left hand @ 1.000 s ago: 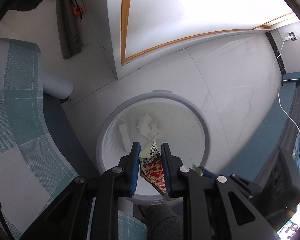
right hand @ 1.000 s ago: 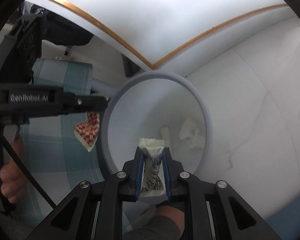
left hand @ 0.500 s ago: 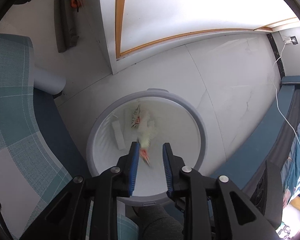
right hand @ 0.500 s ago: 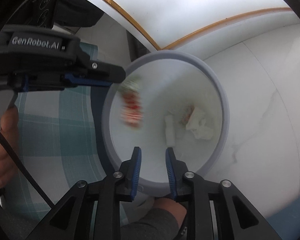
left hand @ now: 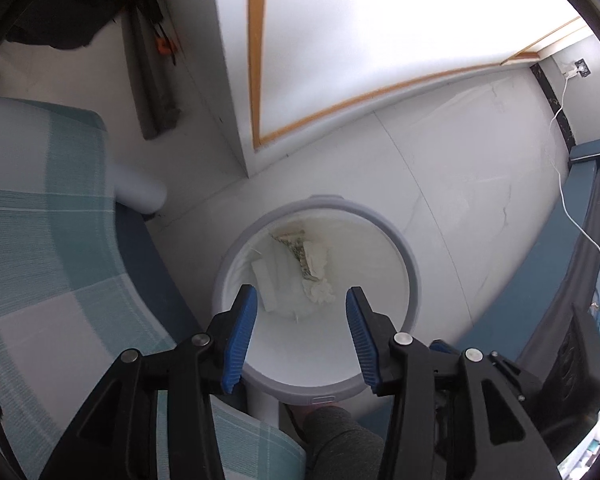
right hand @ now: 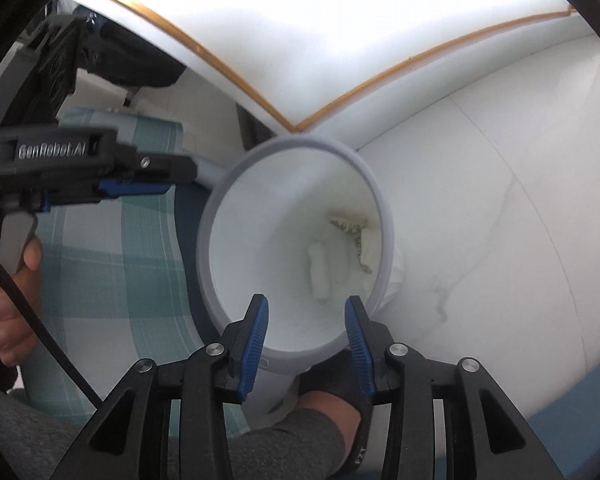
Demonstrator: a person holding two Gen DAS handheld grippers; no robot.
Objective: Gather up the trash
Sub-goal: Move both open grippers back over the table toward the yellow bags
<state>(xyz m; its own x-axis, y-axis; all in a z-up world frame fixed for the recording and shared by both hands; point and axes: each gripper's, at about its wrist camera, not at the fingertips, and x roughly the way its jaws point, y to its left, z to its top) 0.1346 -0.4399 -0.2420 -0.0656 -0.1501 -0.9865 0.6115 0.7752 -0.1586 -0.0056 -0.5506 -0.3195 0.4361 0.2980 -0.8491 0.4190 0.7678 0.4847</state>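
Below both tongs [left hand: 301,322] [right hand: 306,326] – opening, empty – trash [left hand: 300,258] in bin [left hand: 414,276].

Left wrist view: looks straight down from above the round bin [left hand: 414,280], its rim near the frame's middle — floor and checked cloth [left hand: 52,240] around it. Right wrist view: closer, aimed obliquely down into the same bin [right hand: 382,216] from one side. Shared: bin interior, checked cloth, white floor, orange-trimmed wall.
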